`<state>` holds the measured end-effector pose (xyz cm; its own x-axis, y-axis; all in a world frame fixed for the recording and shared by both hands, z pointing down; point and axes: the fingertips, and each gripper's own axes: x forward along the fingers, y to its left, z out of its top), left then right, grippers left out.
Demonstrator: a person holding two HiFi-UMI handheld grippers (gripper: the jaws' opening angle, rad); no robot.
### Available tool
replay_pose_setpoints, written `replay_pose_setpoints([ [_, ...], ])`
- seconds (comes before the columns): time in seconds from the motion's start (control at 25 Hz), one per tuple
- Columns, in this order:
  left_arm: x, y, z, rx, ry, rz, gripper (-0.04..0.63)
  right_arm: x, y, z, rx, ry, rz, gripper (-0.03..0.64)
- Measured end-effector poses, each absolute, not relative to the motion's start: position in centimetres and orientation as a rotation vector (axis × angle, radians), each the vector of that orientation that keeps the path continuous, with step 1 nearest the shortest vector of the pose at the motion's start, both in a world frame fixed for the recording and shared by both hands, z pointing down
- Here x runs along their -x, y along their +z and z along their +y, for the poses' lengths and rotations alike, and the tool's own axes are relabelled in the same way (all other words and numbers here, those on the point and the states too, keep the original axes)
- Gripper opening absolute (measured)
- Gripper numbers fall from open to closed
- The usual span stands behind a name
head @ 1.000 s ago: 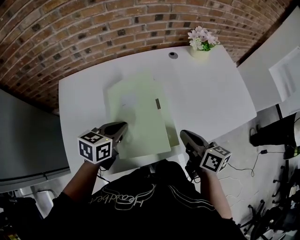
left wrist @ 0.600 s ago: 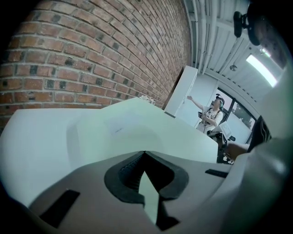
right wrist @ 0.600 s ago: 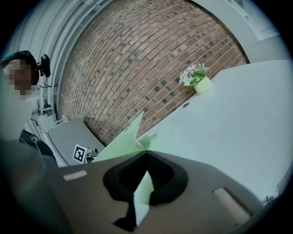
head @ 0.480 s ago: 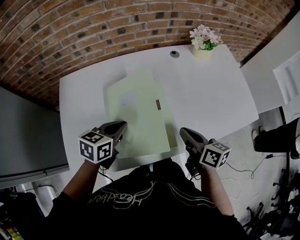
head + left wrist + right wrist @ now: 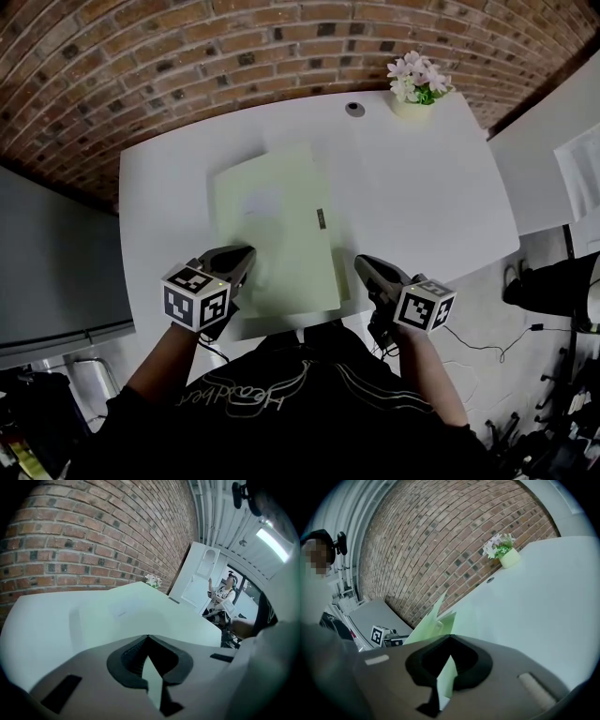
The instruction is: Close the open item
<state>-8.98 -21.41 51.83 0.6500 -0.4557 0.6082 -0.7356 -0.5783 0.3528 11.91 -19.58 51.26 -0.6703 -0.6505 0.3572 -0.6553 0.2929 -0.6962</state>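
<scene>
Nearest: both tongs sit at the near edge of the worktop, one each side of the folder's near end. L gripper: tongs clenched, tips meeting, nothing btwn them. It hovers by the folder's near-left corner. R gripper: tongs also clenched. A pale green sliver shows in the gap below the tips, prob. the folder seen through it rather than gripped.

The task's thing, a light green folder, lies on the worktop btwn and just beyond the two grippers. Its long axis runs near to far, tilted slightly. A narrow strip of the lower leaf pokes out along the right edge. In the right gripper view the cover stands up at an angle left of the tongs, so not shut yet. The hinge looks to be on the left, free edge on the right, w/ a small dark tab near that edge.

Judgement: R gripper is nearer the free edge, so pressing the cover down and leftward falls to it. L is placed to steady the spine side.

Farther: a small round disc, a flower pot at the far right corner, then the brick wall.
</scene>
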Motion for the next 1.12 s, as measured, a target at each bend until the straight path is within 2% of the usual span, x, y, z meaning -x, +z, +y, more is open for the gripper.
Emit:
replay_pose_setpoints([
  [1.12, 7.5, 53.7, -21.5, -2.196, 0.749, -0.975, 0.002, -10.6, 56.3, -22.8, -1.154, 1.42, -2.446, 0.003],
])
